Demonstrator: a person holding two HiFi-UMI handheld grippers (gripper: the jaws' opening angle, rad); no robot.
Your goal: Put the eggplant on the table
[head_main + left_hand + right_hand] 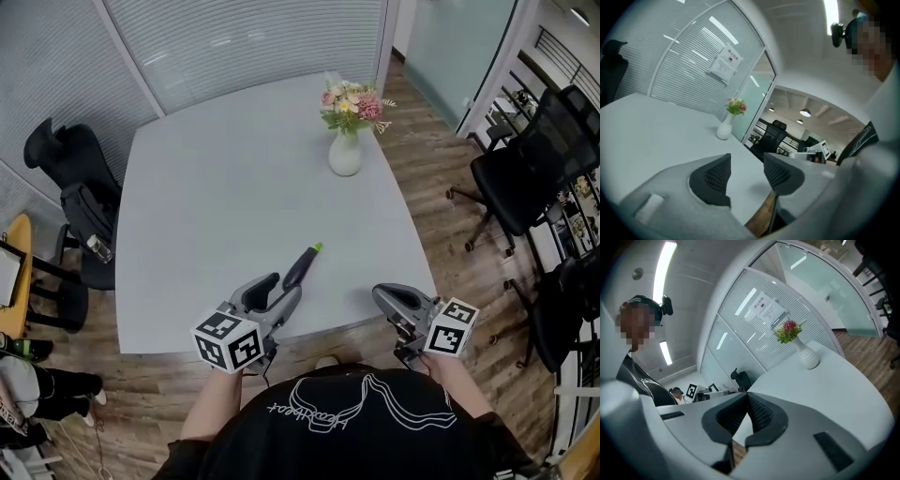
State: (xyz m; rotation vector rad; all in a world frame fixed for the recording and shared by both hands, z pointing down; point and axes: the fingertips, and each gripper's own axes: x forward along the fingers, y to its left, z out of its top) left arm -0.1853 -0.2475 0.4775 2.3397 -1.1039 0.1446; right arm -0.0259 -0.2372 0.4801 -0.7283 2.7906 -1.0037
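Note:
The eggplant (pixel 302 266), dark purple with a green stem end, lies on the grey table (pixel 216 206) near its front edge, stem pointing away from me. My left gripper (pixel 278 292) hovers just behind the eggplant's near end. Its jaws stand open with nothing between the pads (pixel 712 176), and the eggplant does not show in the left gripper view (pixel 746 161). My right gripper (pixel 386 298) is over the table's front right edge. Its pads (pixel 761 413) meet at the tips on nothing, so the right gripper (pixel 746 395) is shut.
A white vase of flowers (pixel 345 150) stands at the table's far right, also in both gripper views (pixel 724 129) (pixel 806 355). Black office chairs sit left (pixel 80 202) and right (pixel 525 178) of the table. Wood floor (pixel 441 206) surrounds the table.

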